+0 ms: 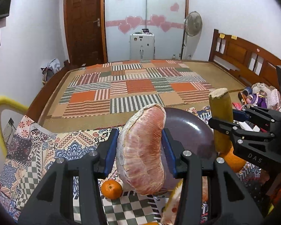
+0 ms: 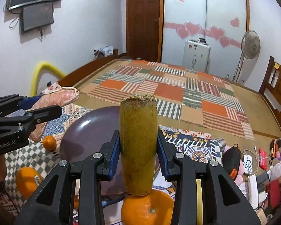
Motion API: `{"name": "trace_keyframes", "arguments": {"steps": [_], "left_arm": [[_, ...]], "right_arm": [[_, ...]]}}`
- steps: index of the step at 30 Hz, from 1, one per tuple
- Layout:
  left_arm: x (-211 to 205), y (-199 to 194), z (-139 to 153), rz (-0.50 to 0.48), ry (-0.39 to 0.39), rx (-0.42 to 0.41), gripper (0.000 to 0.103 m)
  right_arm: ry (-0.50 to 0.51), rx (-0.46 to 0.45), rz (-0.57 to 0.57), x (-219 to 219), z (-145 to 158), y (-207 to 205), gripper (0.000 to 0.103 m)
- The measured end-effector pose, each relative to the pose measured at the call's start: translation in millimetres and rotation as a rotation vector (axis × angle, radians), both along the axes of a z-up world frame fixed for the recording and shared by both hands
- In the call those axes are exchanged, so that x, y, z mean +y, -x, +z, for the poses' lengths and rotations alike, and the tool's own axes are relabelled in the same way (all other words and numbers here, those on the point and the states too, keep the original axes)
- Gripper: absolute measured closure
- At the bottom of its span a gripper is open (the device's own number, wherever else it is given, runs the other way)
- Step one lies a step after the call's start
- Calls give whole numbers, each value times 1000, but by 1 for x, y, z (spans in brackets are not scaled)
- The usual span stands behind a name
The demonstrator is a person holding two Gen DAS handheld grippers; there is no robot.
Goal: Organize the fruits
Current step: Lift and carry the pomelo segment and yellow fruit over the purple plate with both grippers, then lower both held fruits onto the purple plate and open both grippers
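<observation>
Both fruits lifted above the plate

We grip the pomelo wedge [image 1: 142, 150] in the left gripper [image 1: 140, 148] and the sugarcane piece [image 2: 138, 146] in the right gripper [image 2: 138, 148]; the purple plate [image 1: 189, 129] sits at twelve o'clock, so we lower each gently, clear of the oranges [image 2: 148, 208].

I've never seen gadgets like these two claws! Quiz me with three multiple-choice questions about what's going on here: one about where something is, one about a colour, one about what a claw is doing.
1. Where is the small orange lying?
A. on the patterned cloth beside the plate
B. in the plate
C. on the wooden bed frame

2. What colour is the plate?
A. white
B. purple
C. green

3. What is the left gripper doing?
A. hanging open
B. gripping the yellow-green stalk piece
C. gripping the wrapped pomelo wedge

Answers: 1 A, it rests on the cloth next to the plate's rim. 2 B, its glossy surface is dark purple. 3 C, the blue pads press both sides of the wedge.
</observation>
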State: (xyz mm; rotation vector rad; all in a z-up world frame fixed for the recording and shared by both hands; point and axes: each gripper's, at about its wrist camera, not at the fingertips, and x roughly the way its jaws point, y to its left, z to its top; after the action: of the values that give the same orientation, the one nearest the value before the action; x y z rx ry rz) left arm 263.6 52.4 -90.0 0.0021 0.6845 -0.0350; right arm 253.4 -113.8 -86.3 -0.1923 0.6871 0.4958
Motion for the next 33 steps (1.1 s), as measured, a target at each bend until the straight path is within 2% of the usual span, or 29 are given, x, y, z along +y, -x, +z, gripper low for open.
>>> {"name": "trace_keyframes", "arguments": {"steps": [3,6,12,16,19,28,33], "left_arm": [[1,-10,-5,-7,-4,30,57],[1,-19,-7,-14,-7,49,65],[-1,-33,-6,-42,-21,78,65],[-9,-42,-19,-71,-58,133,66],[-12,-47,-28,-89,-65,168,70],[1,-38,-17,-72,-40,129,70],[10,-31,-14,-50,-18,130,70]], "right_arm": [[6,25,8,5,2,-7,69],[34,41,18,10,2,-14,69],[59,108,30,23,-5,-34,69],[108,142,49,34,-11,-40,69],[145,167,64,40,-16,-45,69],[203,241,108,49,-27,-53,69],[220,247,122,51,-26,-48,69]]}}
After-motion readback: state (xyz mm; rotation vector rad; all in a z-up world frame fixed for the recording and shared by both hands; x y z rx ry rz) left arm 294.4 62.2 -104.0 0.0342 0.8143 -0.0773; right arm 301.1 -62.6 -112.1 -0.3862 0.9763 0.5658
